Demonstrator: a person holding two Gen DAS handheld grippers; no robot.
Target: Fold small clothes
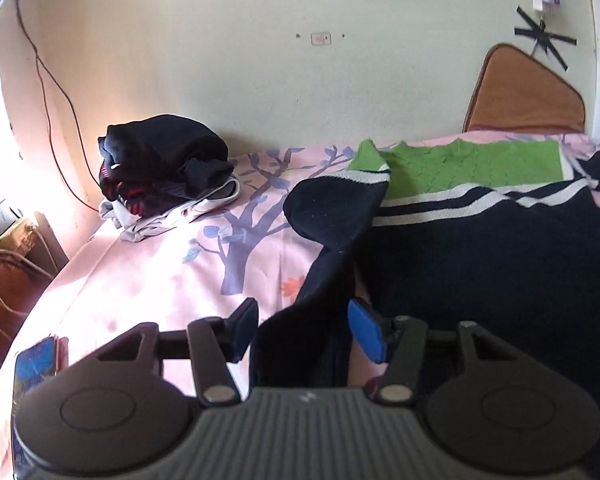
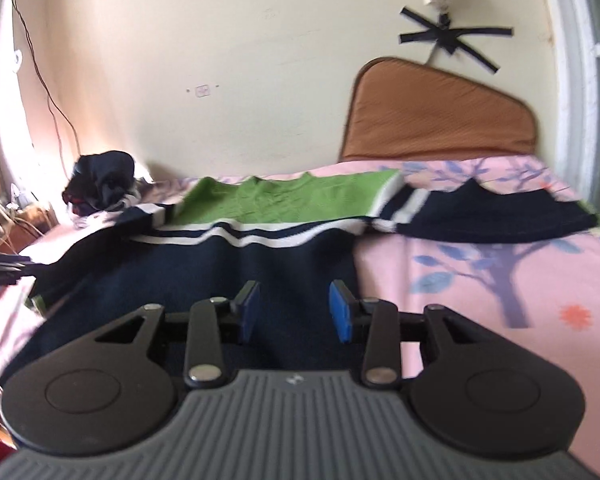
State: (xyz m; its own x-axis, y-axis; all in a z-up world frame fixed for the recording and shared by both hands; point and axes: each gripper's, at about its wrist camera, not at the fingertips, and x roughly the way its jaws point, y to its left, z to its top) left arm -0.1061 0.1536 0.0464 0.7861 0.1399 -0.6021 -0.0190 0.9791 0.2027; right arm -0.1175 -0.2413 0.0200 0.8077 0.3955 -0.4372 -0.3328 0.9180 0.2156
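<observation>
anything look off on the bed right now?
Yes. The sweater's left sleeve is doubled up and bunched, its dark fabric trailing between the open left tongs. The other sleeve lies flat. The clothes pile by the wall is a loose heap.

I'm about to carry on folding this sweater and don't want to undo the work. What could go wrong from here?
The navy sleeve hangs between the left gripper with its jaws apart, so it may slide out or catch. The right gripper is open low over the sweater; it could drag the fabric and wrinkle it.
</observation>
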